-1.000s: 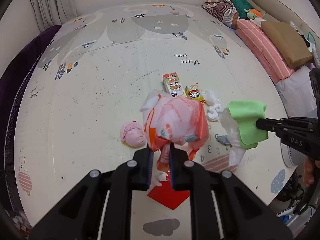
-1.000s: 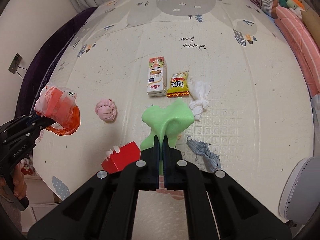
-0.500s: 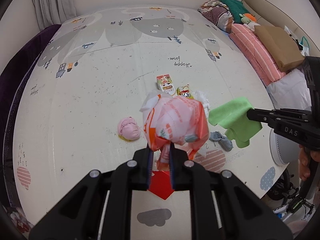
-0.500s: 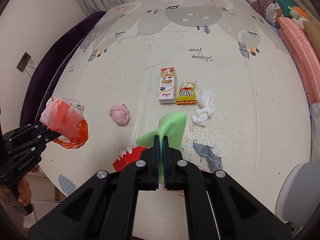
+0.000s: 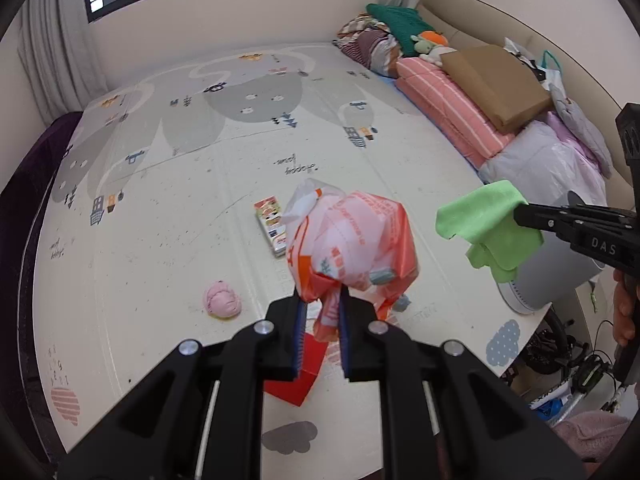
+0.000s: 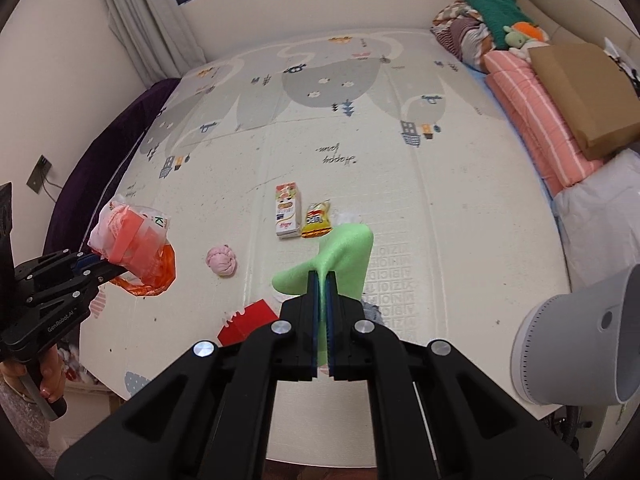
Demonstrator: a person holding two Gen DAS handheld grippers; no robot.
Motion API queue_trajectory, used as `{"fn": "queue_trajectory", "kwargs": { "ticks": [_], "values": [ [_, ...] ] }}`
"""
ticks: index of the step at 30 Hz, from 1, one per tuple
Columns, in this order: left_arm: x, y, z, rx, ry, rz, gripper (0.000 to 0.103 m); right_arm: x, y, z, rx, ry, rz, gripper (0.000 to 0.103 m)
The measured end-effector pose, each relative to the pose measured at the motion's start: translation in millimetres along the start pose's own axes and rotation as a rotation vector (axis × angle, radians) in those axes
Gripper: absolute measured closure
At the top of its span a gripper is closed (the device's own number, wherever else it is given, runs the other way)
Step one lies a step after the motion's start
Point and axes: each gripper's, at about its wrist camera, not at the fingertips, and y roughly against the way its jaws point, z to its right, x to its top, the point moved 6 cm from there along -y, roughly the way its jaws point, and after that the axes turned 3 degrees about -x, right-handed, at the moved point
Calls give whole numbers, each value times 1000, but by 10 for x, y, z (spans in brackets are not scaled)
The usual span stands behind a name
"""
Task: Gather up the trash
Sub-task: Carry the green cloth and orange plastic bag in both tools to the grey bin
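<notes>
Above the mat (image 6: 440,200), both downward-tilted tools pinch: left tool (image 5: 322,312) bag (image 5: 352,240), right tool (image 6: 322,284) cloth (image 6: 340,256)

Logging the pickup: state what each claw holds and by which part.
Left claw pinches the orange plastic bag by its gathered lower end. Right claw is shut on the green cloth, gripping a fold near its middle.

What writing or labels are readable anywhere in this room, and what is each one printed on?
"DAS": right gripper, on its side.
"GenRobot.AI": left gripper, on its body.
"happy", upside down, with a second word too unclear: play mat.
"K" and a partial letter: plastic bag, on its white patch.
Letter tiles near the green cloth: too distorted to read.
Milk carton and yellow snack packet: print too small.
</notes>
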Motion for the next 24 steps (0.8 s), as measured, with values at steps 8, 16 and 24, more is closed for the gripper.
{"fn": "queue_trajectory", "kwargs": {
  "ticks": [8, 16, 24],
  "values": [
    [335, 79, 973, -76, -130, 48, 89, -236, 696, 955, -85, -115, 85, 100],
    [617, -104, 2307, -149, -190, 46, 89, -590, 1413, 2336, -162, -193, 134, 100],
    [712, -405, 3819, -249, -288, 25, 89, -998, 1948, 3727, -253, -258, 150, 100]
  ]
}}
